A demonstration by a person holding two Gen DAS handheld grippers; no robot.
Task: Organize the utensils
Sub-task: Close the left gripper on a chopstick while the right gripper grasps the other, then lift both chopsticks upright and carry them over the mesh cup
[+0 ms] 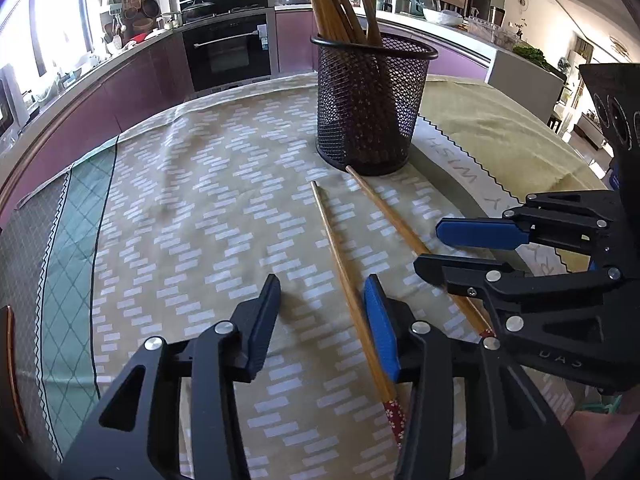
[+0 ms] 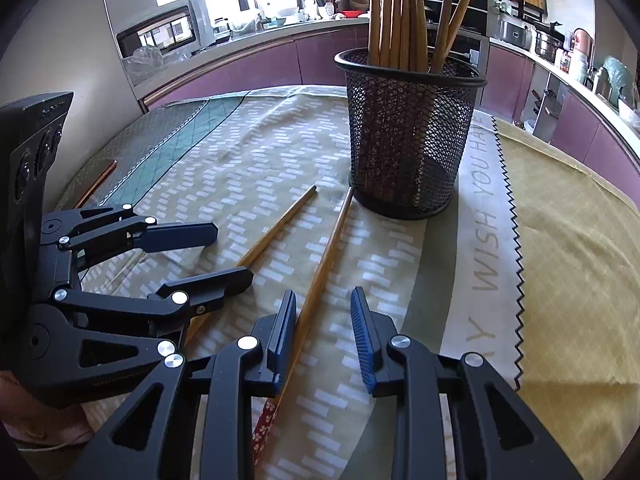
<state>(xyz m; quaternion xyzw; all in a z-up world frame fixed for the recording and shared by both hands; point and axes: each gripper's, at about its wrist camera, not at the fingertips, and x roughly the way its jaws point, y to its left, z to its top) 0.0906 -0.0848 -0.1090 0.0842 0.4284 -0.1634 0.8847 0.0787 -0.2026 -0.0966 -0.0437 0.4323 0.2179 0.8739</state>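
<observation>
— Two grippers, how do they stand?
— Left gripper (image 1: 322, 312) apart, one chopstick (image 1: 348, 280) between its pads, unpinched. Right gripper (image 2: 323, 330) apart too; the other chopstick (image 2: 320, 272) lies beside its left pad.
— And beyond?
— Both sticks lie on the desk (image 1: 180, 208) cloth, tips toward the mesh cup (image 1: 370, 108), which holds more chopsticks.

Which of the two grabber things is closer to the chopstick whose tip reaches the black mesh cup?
Right. The right gripper straddles that chopstick, jaws open around it. The left gripper sits alongside, over the other chopstick.
</observation>
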